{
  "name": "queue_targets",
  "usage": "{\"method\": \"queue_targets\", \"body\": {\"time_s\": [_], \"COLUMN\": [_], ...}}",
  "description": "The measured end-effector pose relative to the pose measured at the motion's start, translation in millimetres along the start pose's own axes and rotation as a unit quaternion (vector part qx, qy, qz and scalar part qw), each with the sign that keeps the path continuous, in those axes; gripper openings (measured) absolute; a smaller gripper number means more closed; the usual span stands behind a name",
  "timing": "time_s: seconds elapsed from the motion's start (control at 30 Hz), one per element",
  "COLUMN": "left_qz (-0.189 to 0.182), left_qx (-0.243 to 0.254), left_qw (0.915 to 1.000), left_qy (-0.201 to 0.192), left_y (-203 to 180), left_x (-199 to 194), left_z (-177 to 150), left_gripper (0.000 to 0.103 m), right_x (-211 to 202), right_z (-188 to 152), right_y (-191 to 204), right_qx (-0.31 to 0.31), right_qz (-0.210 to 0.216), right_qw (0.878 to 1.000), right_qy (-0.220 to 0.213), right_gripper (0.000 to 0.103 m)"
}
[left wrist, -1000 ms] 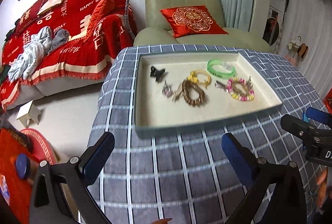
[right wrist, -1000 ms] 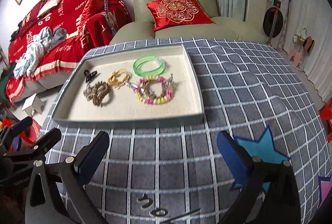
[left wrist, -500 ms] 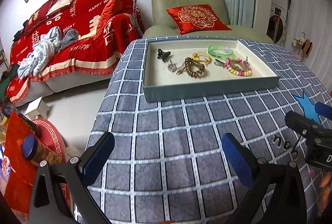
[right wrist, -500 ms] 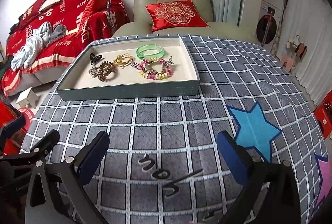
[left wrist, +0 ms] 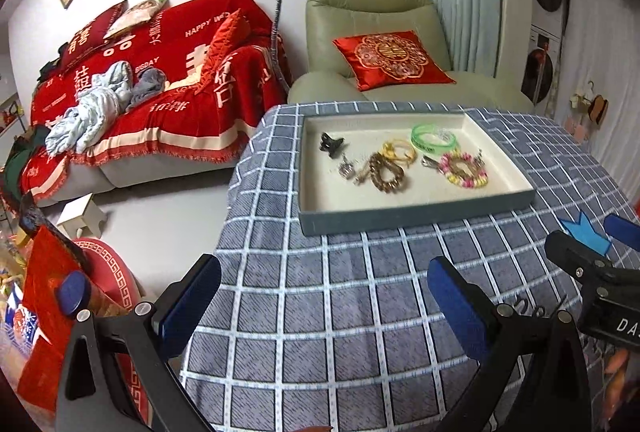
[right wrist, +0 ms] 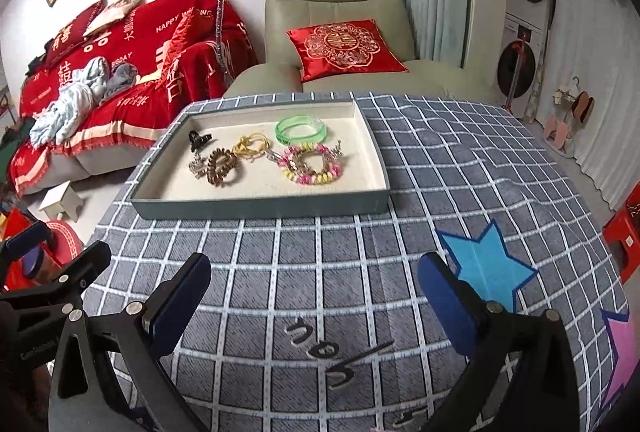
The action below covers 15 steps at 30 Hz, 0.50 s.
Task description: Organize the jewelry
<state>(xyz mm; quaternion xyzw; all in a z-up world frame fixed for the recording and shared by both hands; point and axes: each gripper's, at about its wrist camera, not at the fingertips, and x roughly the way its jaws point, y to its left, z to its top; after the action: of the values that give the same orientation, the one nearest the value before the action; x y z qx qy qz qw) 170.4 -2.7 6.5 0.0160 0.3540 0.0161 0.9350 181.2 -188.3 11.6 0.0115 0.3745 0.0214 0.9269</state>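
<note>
- Grey-blue checked cloth covers the surface (right wrist: 460, 168), with a blue star (right wrist: 486, 264) printed near the right side.
- Near the far edge sits a shallow grey tray (right wrist: 260, 207) with a cream lining.
- Inside it lie a green bangle (right wrist: 301, 129), a pink and yellow beaded bracelet (right wrist: 314, 164), a yellow cord bracelet (right wrist: 250, 146), a brown bead bracelet (right wrist: 220, 168), a black hair claw (right wrist: 199, 139) and a small silver piece (left wrist: 347, 169), clustered close together.
- Left gripper (left wrist: 320, 306) hovers above the cloth short of the tray, fingers spread wide, nothing between them.
- Right gripper (right wrist: 316, 298) hovers beside it, fingers likewise apart and empty.
</note>
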Motion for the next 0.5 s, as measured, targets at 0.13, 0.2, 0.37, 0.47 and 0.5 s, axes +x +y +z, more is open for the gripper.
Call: {"method": "queue_targets", "body": {"time_s": [0.13, 0.2, 0.37, 0.47, 0.5], "left_qz": [0.003, 0.005, 0.001, -0.001, -0.001], "left_qx": [-0.013, -0.015, -0.017, -0.014, -0.015], "left_qw": [0.9999, 0.9999, 0.9998, 0.9999, 0.9999], "left_qy": [0.000, -0.001, -0.003, -0.002, -0.002], "left_y": [4, 4, 3, 0, -1], "left_x": [4, 5, 5, 5, 5], "left_z": [10, 13, 18, 19, 19], "left_gripper": [0.103, 0.103, 0.103, 0.103, 0.103], "right_x": [1, 1, -1, -1, 0], "right_z": [10, 15, 22, 24, 24], "right_y": [2, 3, 1, 0, -1], "right_qx": [-0.001, -0.003, -0.004, -0.004, -0.004], "right_qz": [0.001, -0.001, -0.003, -0.005, -0.006], "right_qw": [1.000, 1.000, 1.000, 1.000, 1.000], "right_qy": [-0.007, -0.012, -0.019, -0.019, -0.019], "right_gripper": [0.103, 0.103, 0.103, 0.103, 0.103]}}
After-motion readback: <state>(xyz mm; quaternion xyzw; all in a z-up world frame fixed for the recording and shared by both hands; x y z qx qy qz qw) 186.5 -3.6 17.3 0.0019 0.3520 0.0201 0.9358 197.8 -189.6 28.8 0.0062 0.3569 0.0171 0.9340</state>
